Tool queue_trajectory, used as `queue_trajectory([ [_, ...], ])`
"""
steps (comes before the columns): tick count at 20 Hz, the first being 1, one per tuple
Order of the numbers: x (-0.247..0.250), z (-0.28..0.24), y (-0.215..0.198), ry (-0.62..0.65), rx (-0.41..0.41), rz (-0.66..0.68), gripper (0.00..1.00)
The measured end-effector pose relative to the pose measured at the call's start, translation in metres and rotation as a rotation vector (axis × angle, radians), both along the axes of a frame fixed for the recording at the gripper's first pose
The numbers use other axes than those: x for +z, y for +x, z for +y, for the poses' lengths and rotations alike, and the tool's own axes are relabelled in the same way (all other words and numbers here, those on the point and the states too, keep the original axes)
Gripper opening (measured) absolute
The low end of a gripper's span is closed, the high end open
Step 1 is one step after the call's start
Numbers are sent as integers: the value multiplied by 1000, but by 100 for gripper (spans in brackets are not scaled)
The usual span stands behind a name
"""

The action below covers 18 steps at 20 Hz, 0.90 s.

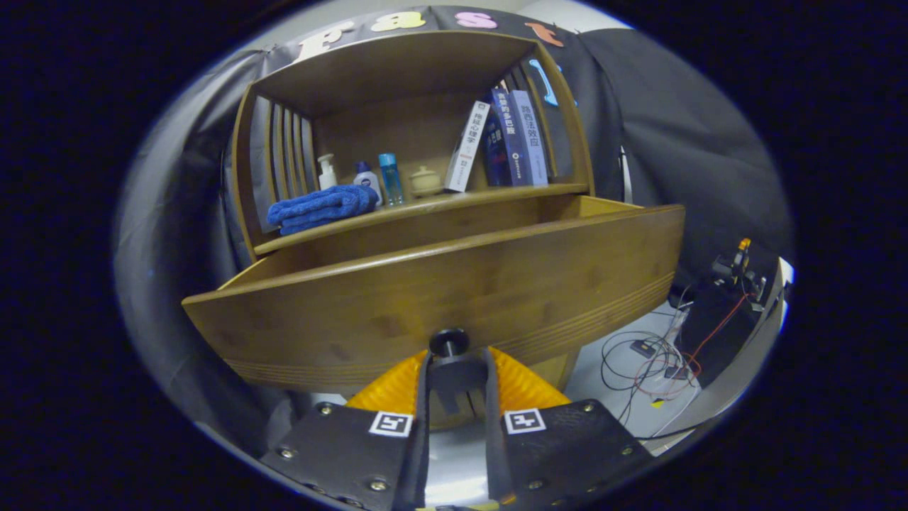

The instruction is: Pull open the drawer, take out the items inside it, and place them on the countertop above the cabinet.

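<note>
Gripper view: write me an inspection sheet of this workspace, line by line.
Surface: countertop above the drawer carries items.
Job's things: drawer pulled out; its inside is hidden by the front panel.
Clutter: blue towel, three bottles, small lidded jar, leaning books.
Grippers: gripper fingers flank the drawer knob; contact cannot be told.
Cables: loose wires on the floor beside the cabinet.
Surroundings: dark cloth wall.

drawer [454, 298] interior hidden behind its own front panel
</note>
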<state>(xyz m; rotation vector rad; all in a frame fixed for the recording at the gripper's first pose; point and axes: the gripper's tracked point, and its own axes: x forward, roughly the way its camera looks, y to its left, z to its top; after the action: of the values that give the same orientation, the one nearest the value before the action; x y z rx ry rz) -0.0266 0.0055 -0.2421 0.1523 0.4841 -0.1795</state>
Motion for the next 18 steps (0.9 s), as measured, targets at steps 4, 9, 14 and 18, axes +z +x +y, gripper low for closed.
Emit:
queue_trajectory([
  [4, -1, 1, -6, 1, -3, 3, 33],
  [9, 0, 1, -6, 19, 24, -15, 33],
  [14, 29, 5, -14, 36, 53, -106, 46],
  [18, 80, -3, -12, 26, 31, -231, 53],
])
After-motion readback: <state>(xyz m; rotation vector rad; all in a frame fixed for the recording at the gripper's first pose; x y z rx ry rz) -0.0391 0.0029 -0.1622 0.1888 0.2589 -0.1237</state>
